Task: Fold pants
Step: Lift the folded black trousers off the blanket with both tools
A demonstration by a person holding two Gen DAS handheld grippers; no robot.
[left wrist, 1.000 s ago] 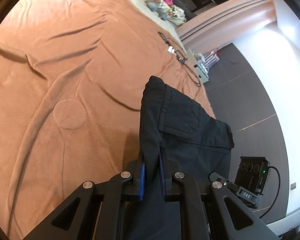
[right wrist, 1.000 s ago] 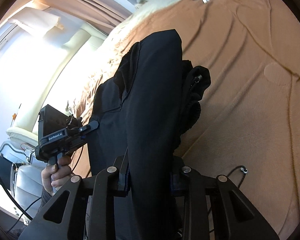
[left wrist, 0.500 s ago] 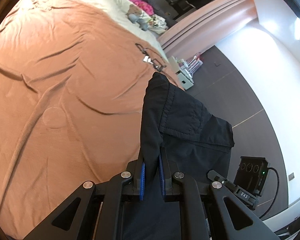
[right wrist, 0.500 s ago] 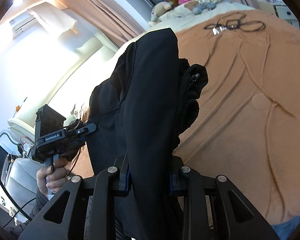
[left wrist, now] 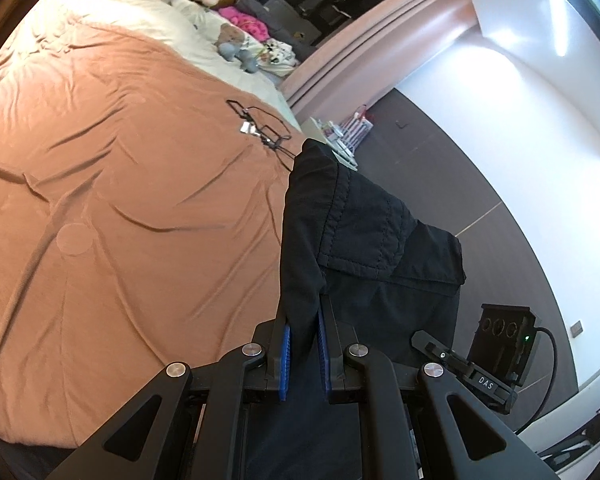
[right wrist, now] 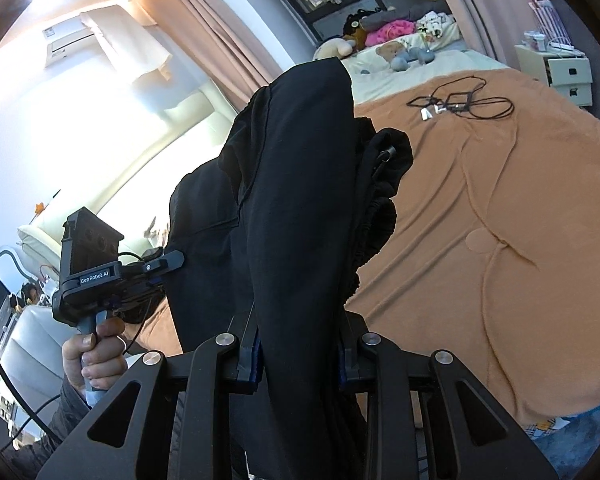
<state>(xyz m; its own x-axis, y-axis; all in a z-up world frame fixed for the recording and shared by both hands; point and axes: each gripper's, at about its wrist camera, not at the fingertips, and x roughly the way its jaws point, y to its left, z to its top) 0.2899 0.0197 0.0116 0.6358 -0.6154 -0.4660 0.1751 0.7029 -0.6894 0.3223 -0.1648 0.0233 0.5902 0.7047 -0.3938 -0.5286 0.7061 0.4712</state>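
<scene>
The black pants (left wrist: 352, 236) hang in the air above the near edge of the bed, held by both grippers. My left gripper (left wrist: 303, 328) is shut on a fold of the pants near a stitched pocket flap. My right gripper (right wrist: 298, 344) is shut on a thick bunch of the pants (right wrist: 300, 184), with the elastic waistband and drawstring end to its right. The other hand-held gripper shows in each view: the right one (left wrist: 496, 356) at lower right, the left one (right wrist: 96, 268) at left in a hand.
The bed is covered by an orange-brown blanket (left wrist: 120, 184) (right wrist: 500, 208). A black cable with a small adapter (left wrist: 260, 132) (right wrist: 456, 104) lies on its far part. Stuffed toys (left wrist: 232, 46) sit at the head. A white nightstand (right wrist: 560, 72) stands beside the bed. Dark floor (left wrist: 452, 168) lies right.
Both grippers have risen with the pants, so the bed looks farther below and more of the room's far end shows. The holds on the pants are unchanged.
</scene>
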